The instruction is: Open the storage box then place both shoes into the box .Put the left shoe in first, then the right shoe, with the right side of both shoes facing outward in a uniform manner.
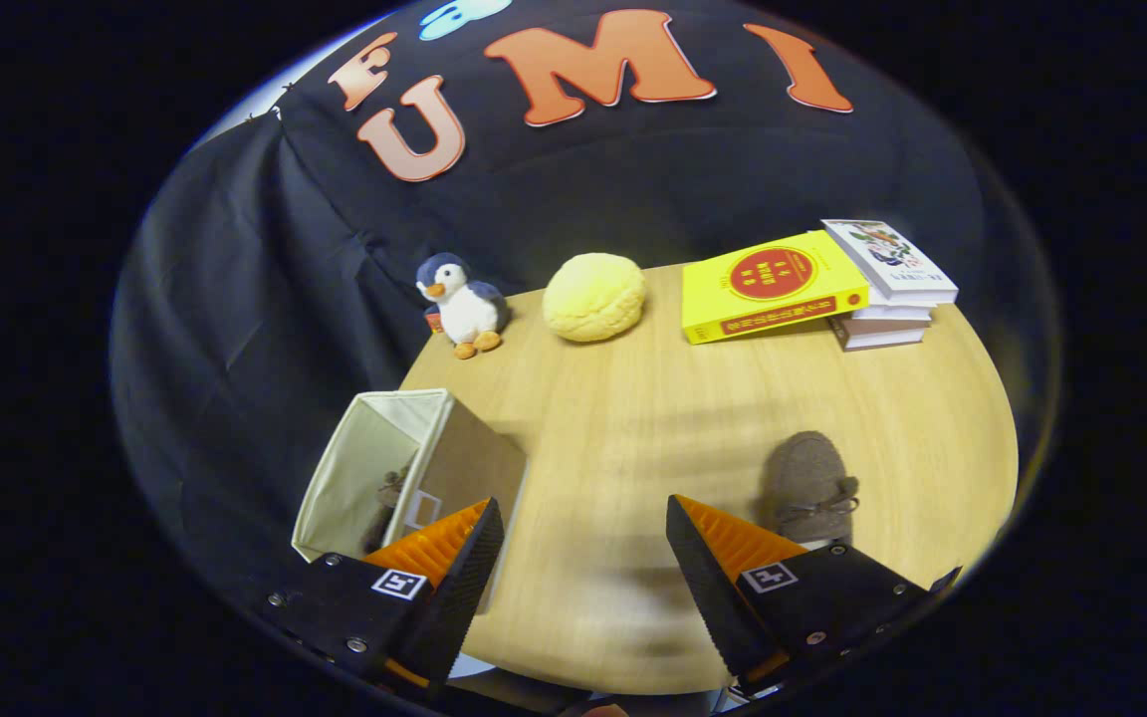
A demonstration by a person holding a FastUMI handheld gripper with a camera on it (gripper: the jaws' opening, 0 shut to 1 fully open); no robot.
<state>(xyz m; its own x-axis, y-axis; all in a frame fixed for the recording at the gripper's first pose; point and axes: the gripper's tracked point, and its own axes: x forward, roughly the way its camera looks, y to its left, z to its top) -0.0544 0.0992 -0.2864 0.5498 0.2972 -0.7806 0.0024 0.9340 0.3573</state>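
The claw (583,558) is spread wide open above the tabletop (633,418) and holds nothing; bare wood shows between its two fingers. Just beyond the right finger (723,568) lies a brown shoe (810,483), flat on the tabletop, its lace bow near the finger. Beside and partly behind the left finger (444,573) stands the storage box (404,468), open at the top, at the tabletop's edge. A dark brown item sits inside the box; it cannot be identified with certainty. Well beyond the fingers, along the far edge, are a plush penguin (459,304), a yellow round cushion (593,296) and a stack of books (822,284).
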